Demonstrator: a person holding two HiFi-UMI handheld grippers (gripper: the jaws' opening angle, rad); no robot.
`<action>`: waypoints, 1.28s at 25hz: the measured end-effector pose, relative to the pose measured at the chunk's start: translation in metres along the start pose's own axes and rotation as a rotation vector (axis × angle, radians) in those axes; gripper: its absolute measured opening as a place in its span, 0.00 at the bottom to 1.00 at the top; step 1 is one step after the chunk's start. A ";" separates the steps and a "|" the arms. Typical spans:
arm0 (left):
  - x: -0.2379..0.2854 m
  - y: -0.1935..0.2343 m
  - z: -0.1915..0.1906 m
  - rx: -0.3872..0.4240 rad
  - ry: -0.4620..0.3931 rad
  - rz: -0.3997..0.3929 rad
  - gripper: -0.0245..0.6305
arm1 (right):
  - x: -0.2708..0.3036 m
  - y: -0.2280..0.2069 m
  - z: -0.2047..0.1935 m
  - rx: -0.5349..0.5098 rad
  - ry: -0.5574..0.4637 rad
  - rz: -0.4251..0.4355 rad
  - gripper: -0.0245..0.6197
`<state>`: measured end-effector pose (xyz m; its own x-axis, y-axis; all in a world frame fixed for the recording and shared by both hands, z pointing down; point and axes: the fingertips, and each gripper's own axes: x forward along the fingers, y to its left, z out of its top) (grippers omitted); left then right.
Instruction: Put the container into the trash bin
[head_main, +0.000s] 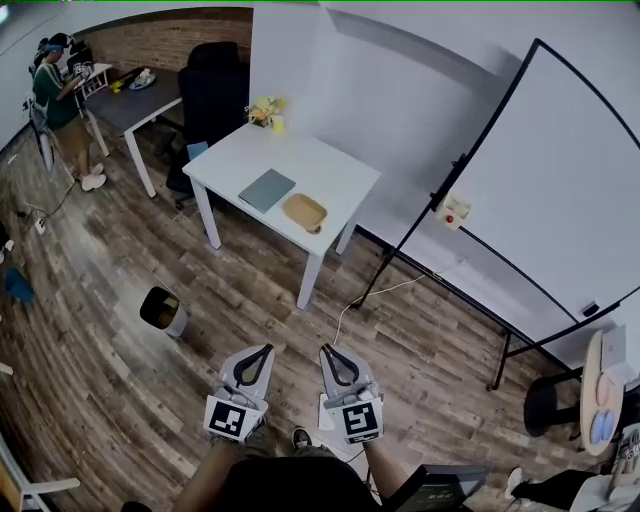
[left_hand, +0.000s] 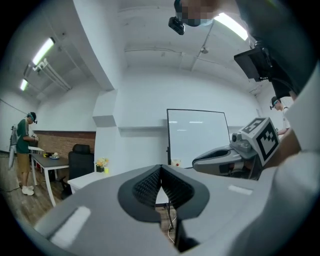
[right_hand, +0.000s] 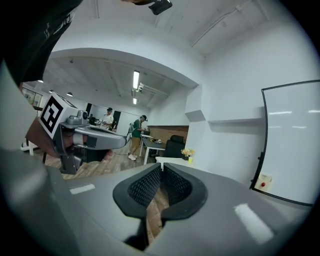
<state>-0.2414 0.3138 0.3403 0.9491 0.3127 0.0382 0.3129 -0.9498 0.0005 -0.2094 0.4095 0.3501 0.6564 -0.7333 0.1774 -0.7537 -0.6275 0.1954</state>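
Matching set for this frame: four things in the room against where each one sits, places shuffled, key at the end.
Things
1. container
2. trash bin
3. flowers
4. whiteboard

Places
A. at the far corner of the white table
B. on the wood floor, left of the table
C. on a black stand by the white wall, right of the table
D. near the table's front edge, next to the grey-blue pad

Pairs: 1-D, 2-B, 3-A, 4-C
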 end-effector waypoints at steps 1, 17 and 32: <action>0.005 0.007 -0.001 0.002 0.004 -0.019 0.04 | 0.008 -0.002 0.003 0.001 0.002 -0.017 0.07; 0.172 0.085 -0.026 0.003 0.065 -0.148 0.04 | 0.145 -0.096 -0.017 0.042 0.037 -0.092 0.07; 0.330 0.118 -0.064 0.032 0.156 -0.165 0.04 | 0.272 -0.208 -0.080 0.039 0.145 0.065 0.09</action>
<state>0.1068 0.3043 0.4170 0.8686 0.4556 0.1948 0.4666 -0.8844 -0.0121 0.1287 0.3619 0.4344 0.6020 -0.7287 0.3265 -0.7934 -0.5921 0.1416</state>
